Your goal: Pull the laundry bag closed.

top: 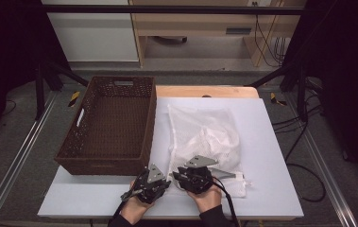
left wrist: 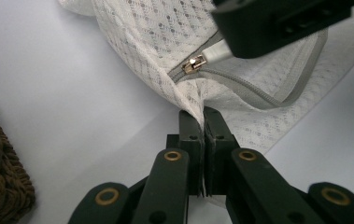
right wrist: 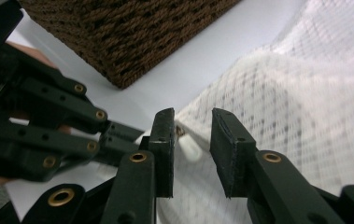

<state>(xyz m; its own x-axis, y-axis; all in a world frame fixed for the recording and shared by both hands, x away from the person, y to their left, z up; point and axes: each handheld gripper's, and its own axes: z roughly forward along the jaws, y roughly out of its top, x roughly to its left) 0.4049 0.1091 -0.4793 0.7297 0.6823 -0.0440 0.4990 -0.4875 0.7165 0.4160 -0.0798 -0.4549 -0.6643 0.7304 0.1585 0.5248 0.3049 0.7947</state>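
Pretty dim room overall, the light mostly falls on the white rectangular tabletop (top: 271, 142). Behind it there's a light wooden desk (top: 200, 23) next to a white cabinet panel (top: 91, 33). Grey carpeted floor (top: 25, 142) all around, with a black metal frame (top: 167, 9) overhead and loose black cables (top: 304, 165) trailing on the right.

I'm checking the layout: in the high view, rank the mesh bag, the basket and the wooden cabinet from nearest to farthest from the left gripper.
From the left gripper:
1. Mesh bag: its near corner is pinched in the fingers, just to the right.
2. Basket: close ahead, on the left.
3. Wooden cabinet: beyond the table's far end.
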